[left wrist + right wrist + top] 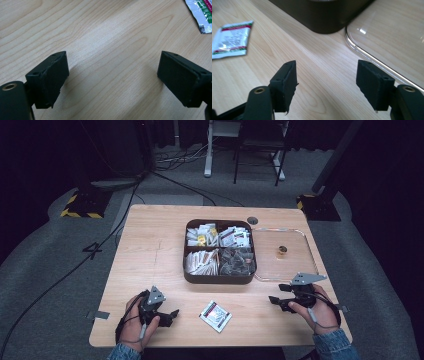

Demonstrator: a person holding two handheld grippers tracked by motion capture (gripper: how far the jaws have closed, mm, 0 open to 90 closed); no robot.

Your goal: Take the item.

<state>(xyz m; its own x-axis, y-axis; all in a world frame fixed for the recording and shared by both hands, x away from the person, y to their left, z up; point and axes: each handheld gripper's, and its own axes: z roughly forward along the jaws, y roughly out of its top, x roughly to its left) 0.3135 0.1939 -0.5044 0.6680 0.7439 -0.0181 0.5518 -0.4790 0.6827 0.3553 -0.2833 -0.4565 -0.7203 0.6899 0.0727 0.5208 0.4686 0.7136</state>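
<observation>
A white sachet [215, 316] with red and green print lies flat on the wooden table [150, 255] near its front edge, between my two hands. My left gripper [170, 316] rests low at the front left, open, nothing between its jaws; the sachet's corner [201, 15] shows at the top right of the left gripper view. My right gripper [278, 301] sits at the front right, open and empty, pointing left toward the sachet [231, 40]. My left gripper [112, 80] and my right gripper [325, 80] each hover just over bare wood.
A dark brown box [220, 279] with compartments full of sachets stands mid-table; its corner [324, 17] is just ahead of my right gripper. A clear tray [307, 251] holding a small round gold object [282, 251] lies beside the box; its rim [372, 58] runs past my right jaw.
</observation>
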